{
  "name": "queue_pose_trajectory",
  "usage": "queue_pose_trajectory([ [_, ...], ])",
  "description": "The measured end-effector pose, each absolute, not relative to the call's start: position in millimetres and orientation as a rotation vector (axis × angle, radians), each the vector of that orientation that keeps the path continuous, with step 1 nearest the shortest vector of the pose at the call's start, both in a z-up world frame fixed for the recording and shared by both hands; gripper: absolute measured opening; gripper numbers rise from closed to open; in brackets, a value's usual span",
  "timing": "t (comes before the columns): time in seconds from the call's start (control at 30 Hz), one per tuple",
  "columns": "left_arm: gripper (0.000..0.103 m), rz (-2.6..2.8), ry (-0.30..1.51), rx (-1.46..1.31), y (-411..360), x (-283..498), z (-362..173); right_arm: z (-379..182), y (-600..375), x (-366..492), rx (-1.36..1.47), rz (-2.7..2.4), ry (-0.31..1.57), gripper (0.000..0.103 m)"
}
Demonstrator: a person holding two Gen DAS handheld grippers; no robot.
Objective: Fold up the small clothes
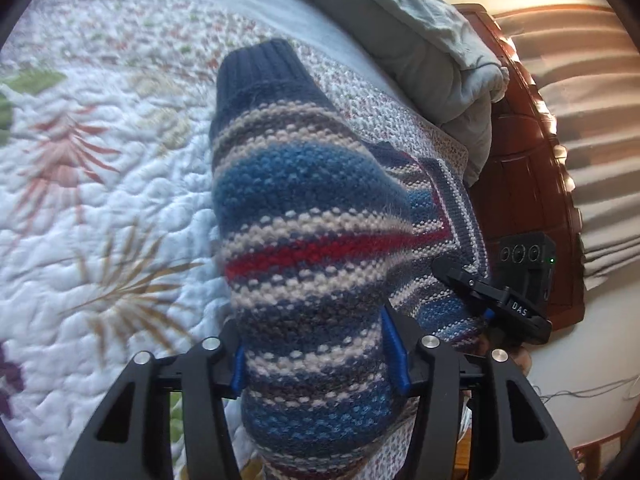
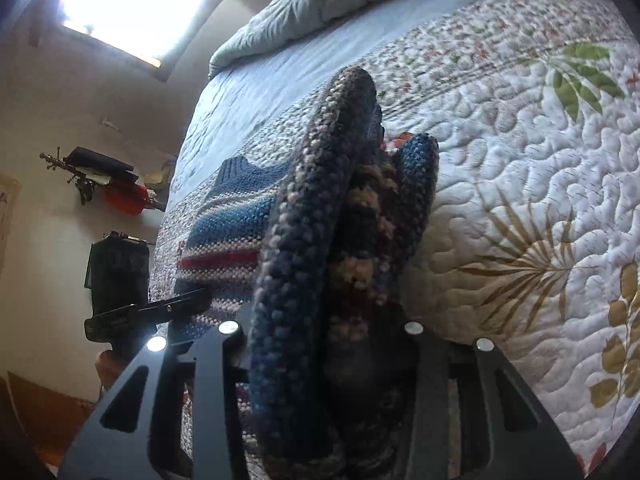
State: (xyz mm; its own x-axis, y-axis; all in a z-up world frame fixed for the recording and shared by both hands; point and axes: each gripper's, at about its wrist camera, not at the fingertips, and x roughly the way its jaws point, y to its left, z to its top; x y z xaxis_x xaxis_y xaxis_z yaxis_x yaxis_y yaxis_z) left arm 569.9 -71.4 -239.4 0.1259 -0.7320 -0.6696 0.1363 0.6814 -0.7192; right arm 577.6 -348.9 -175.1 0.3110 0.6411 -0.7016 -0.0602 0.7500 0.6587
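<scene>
My left gripper [image 1: 320, 354] is clamped on a sleeve of the striped knit sweater [image 1: 304, 216]; my right gripper [image 2: 324, 344] is clenched on a bunched roll of the same knit. The sweater is lifted at both grips, and its body trails down onto the quilted bedspread [image 1: 100, 200].

Risks, as I judge them:
- thick, springy knit could creep out from the pads if I pull the two grips apart
- the trailing body may drag and rumple the fold
- right bundle is uneven layers; one may slip free

Texture: chunky moss stitch, blue, cream and red bands, ribbed navy cuff. Quilt: puckered, leaf print
</scene>
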Motion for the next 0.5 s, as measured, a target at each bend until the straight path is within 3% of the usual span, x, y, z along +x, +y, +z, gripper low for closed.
queue_pose_trajectory([
  [0.27,0.053,-0.641,1.189,-0.545,43.4,490.4,-171.1,-115.3,-239.2,522.0,0.567,0.621,1.085,0.039],
  [0.5,0.053,-0.562,1.119,-0.569,146.6,395.3,-179.4,-124.4,-131.7,450.6,0.510,0.698,1.054,0.039],
])
